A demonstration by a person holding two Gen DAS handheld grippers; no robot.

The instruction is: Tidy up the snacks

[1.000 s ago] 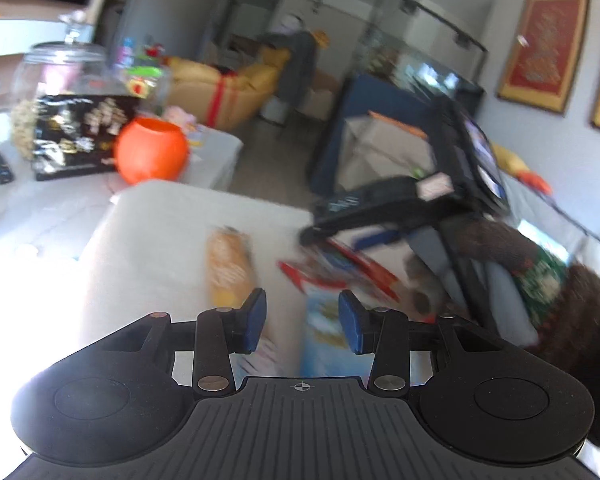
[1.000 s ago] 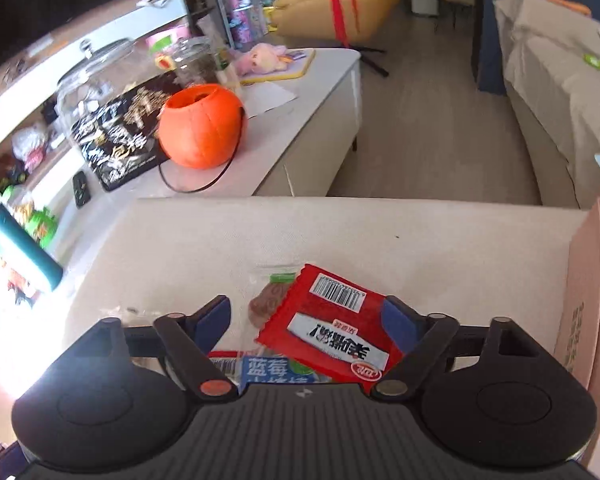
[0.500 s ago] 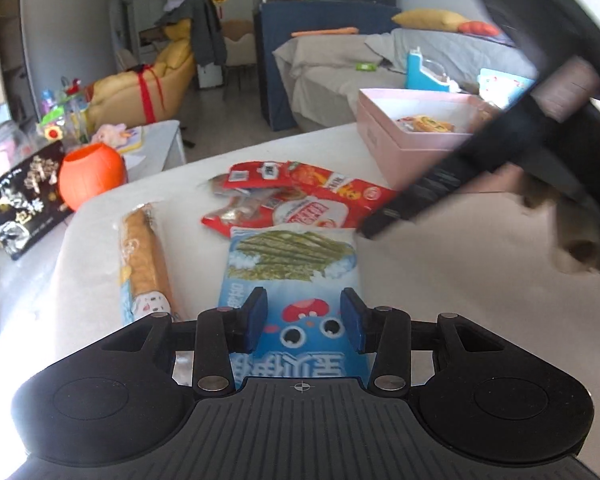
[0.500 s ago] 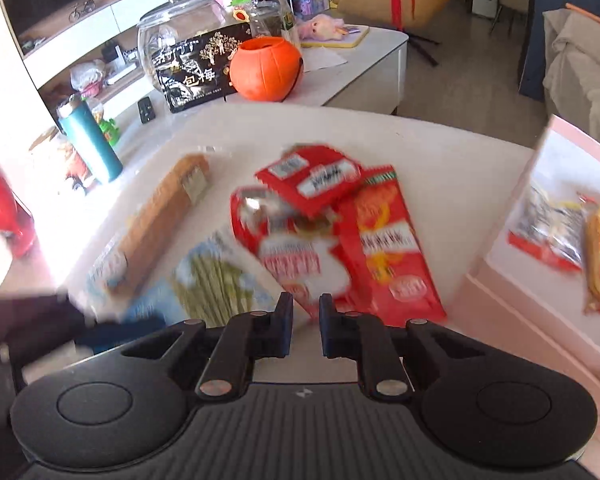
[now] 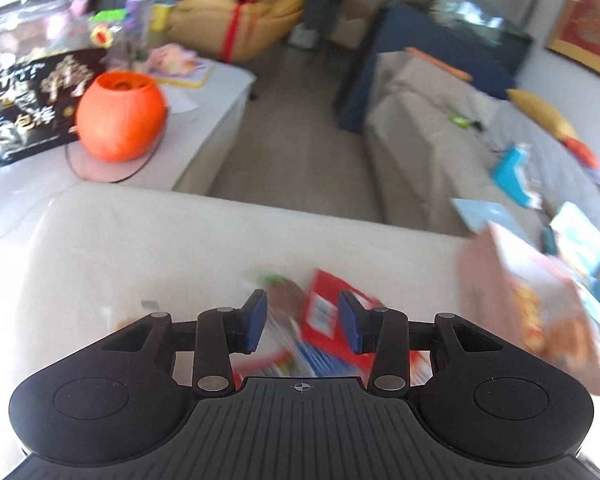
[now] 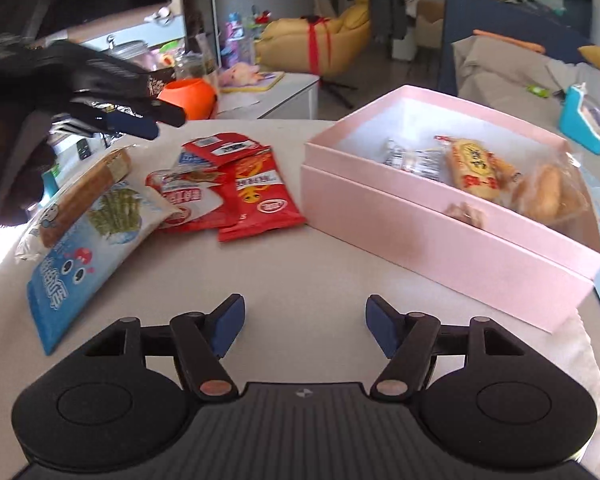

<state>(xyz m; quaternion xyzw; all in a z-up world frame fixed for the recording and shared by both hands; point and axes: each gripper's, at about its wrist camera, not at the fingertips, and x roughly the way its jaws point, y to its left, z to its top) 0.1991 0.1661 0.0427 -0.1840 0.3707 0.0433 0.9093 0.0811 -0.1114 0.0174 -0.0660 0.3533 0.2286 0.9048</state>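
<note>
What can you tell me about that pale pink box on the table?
The pale pink rectangular box looks like matte cardboard. It sits lidless on the light table, its inner tray rising slightly above an outer sleeve, leaving a step along the side. The inside is white. It holds several wrapped snacks: a silvery packet, a yellow-orange biscuit pack and a clear bag of golden pastry. It stands right of the loose packets, apart from them. Neither gripper touches it.

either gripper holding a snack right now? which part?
No. Left gripper is open above the red packets; right gripper is open over bare table.
</note>
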